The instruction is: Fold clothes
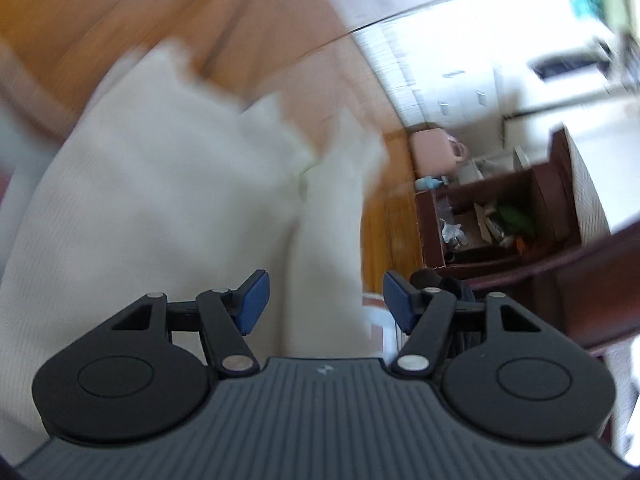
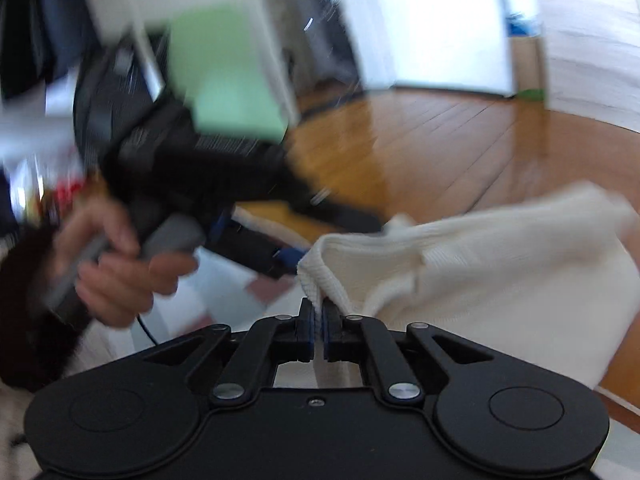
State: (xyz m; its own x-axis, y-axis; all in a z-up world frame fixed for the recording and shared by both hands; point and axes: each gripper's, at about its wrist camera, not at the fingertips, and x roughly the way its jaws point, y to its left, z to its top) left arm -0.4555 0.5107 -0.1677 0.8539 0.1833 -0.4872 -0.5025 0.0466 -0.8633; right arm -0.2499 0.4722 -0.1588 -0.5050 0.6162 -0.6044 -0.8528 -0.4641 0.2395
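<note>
A white ribbed knit garment (image 1: 168, 200) hangs in front of my left gripper (image 1: 326, 300), blurred by motion. The left gripper's blue pads (image 1: 252, 300) stand wide apart and press on nothing, so it is open. In the right wrist view my right gripper (image 2: 318, 320) is shut on the ribbed edge of the same garment (image 2: 480, 264), which drapes away to the right. A person's hand (image 2: 116, 264) at the left holds the handle of the left gripper (image 2: 256, 240), which is blurred there.
A wooden floor (image 2: 420, 140) lies beneath. In the left wrist view, a dark brown wooden shelf (image 1: 500, 220) with clutter, a pink item (image 1: 434, 152) and white cabinets (image 1: 480, 92) stand at the right. A green blurred shape (image 2: 224, 72) and a white panel (image 2: 432, 20) are behind.
</note>
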